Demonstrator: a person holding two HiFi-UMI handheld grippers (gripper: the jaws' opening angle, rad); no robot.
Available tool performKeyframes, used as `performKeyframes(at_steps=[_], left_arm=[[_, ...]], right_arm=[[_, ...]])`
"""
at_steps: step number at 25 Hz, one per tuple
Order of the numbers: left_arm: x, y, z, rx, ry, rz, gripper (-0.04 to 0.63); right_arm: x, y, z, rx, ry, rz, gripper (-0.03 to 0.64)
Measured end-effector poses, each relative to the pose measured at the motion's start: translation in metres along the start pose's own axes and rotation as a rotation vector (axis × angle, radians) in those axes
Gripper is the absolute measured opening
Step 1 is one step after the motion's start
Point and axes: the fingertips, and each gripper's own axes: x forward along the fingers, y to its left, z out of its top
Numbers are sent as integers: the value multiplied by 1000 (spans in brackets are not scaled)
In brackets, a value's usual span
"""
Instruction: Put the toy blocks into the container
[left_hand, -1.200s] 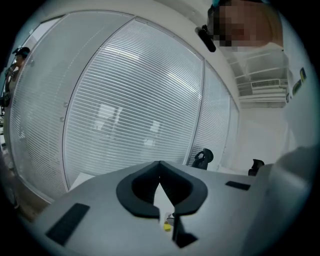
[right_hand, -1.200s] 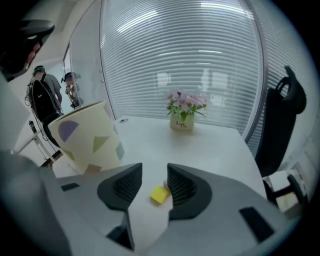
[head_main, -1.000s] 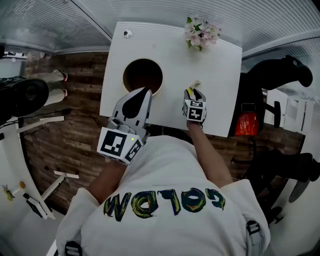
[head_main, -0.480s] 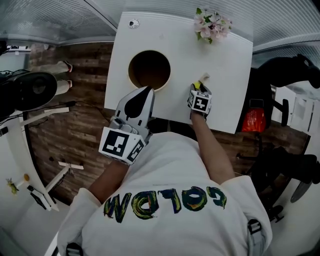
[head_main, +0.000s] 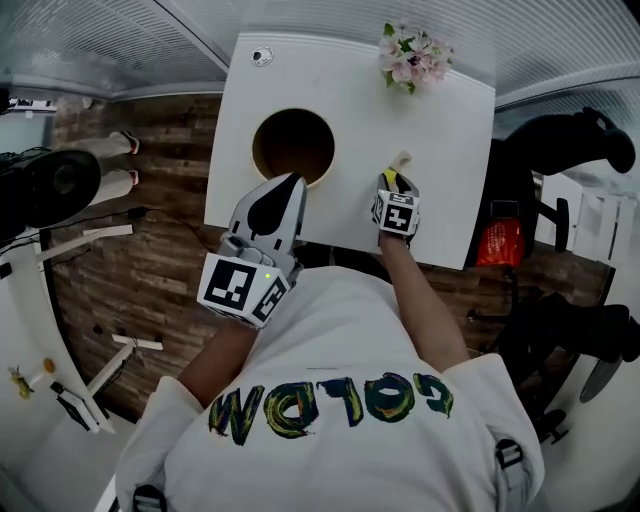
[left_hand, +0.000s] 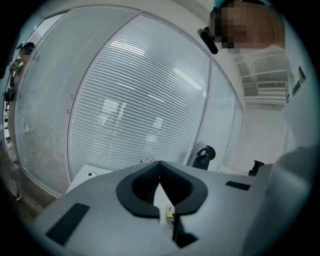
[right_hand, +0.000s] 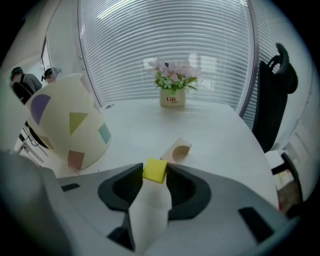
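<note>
A yellow block (right_hand: 155, 170) sits between the jaw tips of my right gripper (right_hand: 155, 173), and both tips touch it as the jaws close. In the head view this gripper (head_main: 390, 178) is low over the white table (head_main: 350, 100) near its front edge, with the yellow block (head_main: 388, 181) at its tips. A beige arch block (right_hand: 177, 150) lies on the table just ahead of it (head_main: 402, 160). The round container (head_main: 252, 150) stands to the left; its cream wall (right_hand: 70, 125) bears coloured shapes. My left gripper (head_main: 293, 182) is shut and empty, by the container's near rim, its jaws (left_hand: 159, 162) aimed at the blinds.
A pot of pink flowers (head_main: 410, 55) stands at the table's far edge (right_hand: 172, 82). A small round object (head_main: 261, 56) lies at the far left corner. A black chair (head_main: 550, 150) is to the right of the table, and brown wood floor to the left.
Nothing clear beyond a small shift of the head view. Both grippers keep nearly the same places, and the yellow block stays at the right gripper's tips.
</note>
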Motion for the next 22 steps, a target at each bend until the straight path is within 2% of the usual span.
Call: performKeyframes(at_steps=[7, 11, 22], left_arm=[[7, -5, 16, 11, -56, -22, 9], [8, -8, 22, 15, -76, -25, 9], [14, -15, 37, 24, -124, -23, 9]], right_arm=[[-47, 0, 58, -66, -132, 22, 152], [-83, 0, 94, -71, -226, 41, 152], [-231, 16, 202, -176, -539, 117, 153]])
